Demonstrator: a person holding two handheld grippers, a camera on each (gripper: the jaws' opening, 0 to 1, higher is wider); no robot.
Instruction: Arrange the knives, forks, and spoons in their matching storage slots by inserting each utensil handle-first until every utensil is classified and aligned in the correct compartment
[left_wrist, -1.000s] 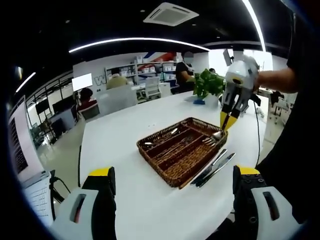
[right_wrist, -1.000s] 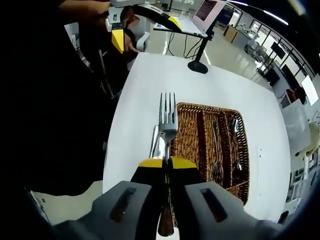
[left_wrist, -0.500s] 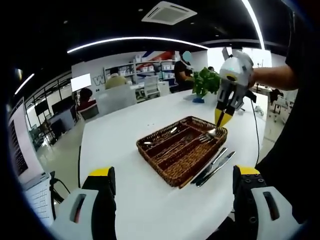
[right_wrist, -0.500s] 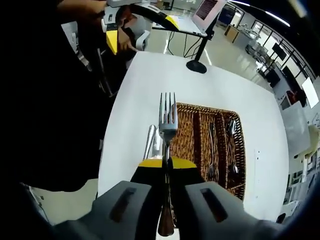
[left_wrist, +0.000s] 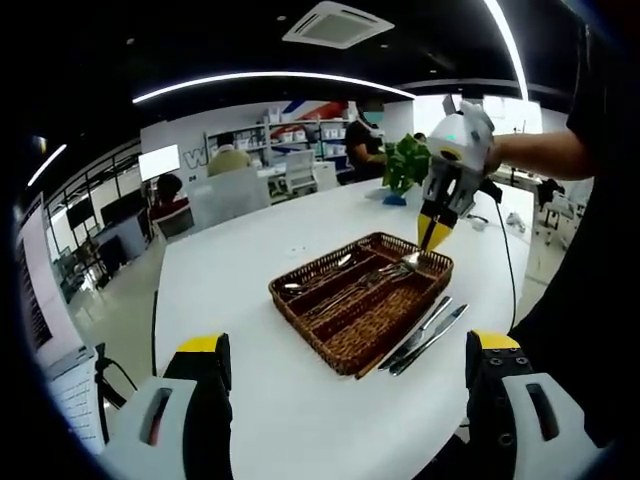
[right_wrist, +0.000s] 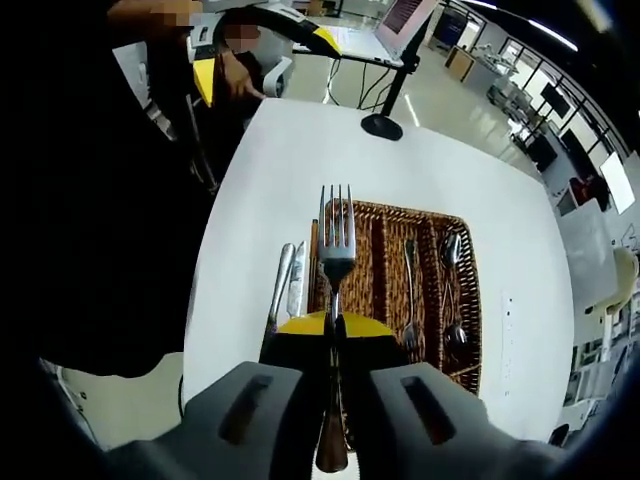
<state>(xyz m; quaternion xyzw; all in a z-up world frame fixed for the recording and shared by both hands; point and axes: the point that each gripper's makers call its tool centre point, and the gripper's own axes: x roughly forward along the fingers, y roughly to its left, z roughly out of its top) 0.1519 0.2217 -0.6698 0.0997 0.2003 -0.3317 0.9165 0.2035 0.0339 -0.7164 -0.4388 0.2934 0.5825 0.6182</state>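
Observation:
A brown wicker tray (left_wrist: 385, 330) with long slots sits on the white table (left_wrist: 260, 250). Spoons and forks (left_wrist: 345, 290) lie in its far slots. Two knives (left_wrist: 425, 335) rest on the table beside its near right side. My right gripper (left_wrist: 432, 232) hangs over the tray's far right end, shut on a fork (right_wrist: 335, 245) whose tines point away from the camera. In the right gripper view the tray (right_wrist: 385, 300) lies below the fork, with the knives (right_wrist: 288, 285) to its left. My left gripper (left_wrist: 345, 365) stands open, well short of the tray.
A green potted plant (left_wrist: 410, 165) stands at the table's far end. A laptop on a stand (right_wrist: 385, 60) stands off the table's edge. Office chairs and seated people are in the background. A cable (left_wrist: 505, 270) runs along the right side of the table.
My right gripper has carried the fork leftward and further over the tray's end. The knives now show more fully left of the fork in the right gripper view.

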